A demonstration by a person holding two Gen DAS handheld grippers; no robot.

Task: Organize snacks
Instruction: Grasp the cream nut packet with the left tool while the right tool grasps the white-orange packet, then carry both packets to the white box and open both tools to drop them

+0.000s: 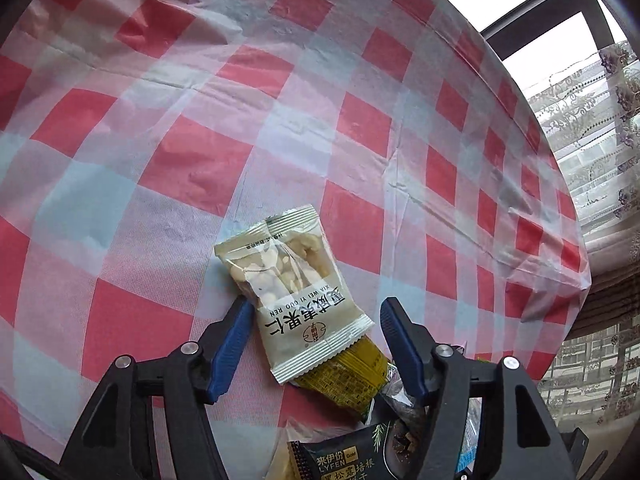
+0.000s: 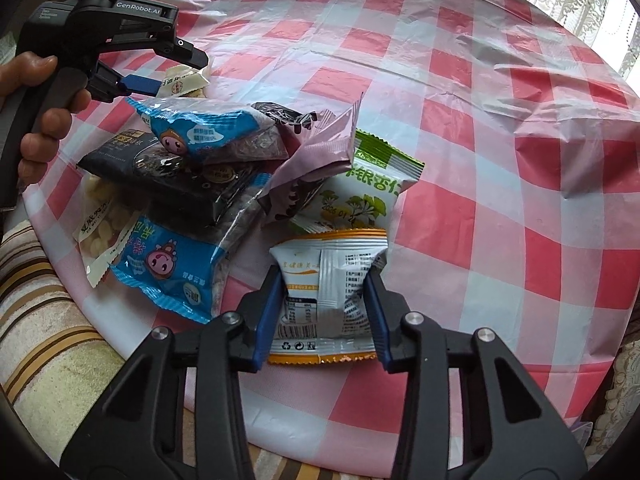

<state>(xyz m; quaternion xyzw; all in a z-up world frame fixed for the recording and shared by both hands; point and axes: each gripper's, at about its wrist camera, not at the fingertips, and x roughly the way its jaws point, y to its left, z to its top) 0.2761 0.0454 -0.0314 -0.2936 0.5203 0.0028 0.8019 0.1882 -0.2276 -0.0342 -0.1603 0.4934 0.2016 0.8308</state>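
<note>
Two grippers are working over the red-and-white checked bench [image 2: 500,216]. The right gripper [image 2: 326,284] is squeezing a white, orange-edged snack packet [image 2: 328,276] at the near edge, right of the snack pile [image 2: 192,184]. The left gripper [image 1: 316,320] is standing open around a cream nut packet [image 1: 292,284] lying on the far-left bench.

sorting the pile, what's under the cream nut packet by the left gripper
A yellow packet pokes out from under the cream nut packet; how far it extends beneath is hidden.
</note>
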